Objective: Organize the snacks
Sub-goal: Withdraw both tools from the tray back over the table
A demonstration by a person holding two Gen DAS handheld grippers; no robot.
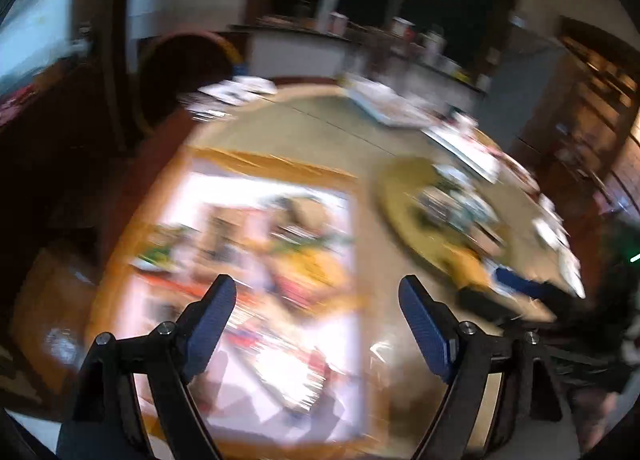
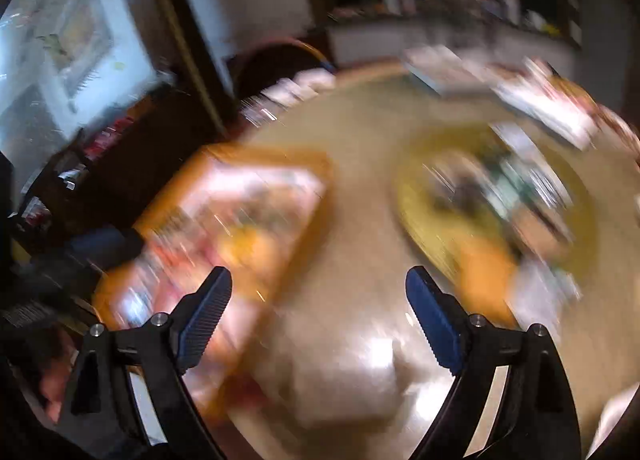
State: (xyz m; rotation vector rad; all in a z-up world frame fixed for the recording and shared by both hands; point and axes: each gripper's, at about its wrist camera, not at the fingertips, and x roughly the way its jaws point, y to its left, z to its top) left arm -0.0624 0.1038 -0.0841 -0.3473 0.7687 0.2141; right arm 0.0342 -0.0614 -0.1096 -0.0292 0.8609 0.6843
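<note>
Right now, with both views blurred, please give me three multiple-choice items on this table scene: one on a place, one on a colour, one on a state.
1. In the left wrist view, where does the orange-rimmed tray lie, seen from the round yellow-green turntable?
A. to its left
B. to its right
C. on top of it

2. What colour are the pads on the fingers of the right gripper?
A. red
B. dark blue
C. white

3. How does the left gripper stand?
A. shut on a snack
B. shut on nothing
C. open, holding nothing

Answers: 1 A, the tray fills the left half. 2 B, both ribbed pads show dark blue. 3 C, the fingers are wide apart with nothing held between them.
</note>
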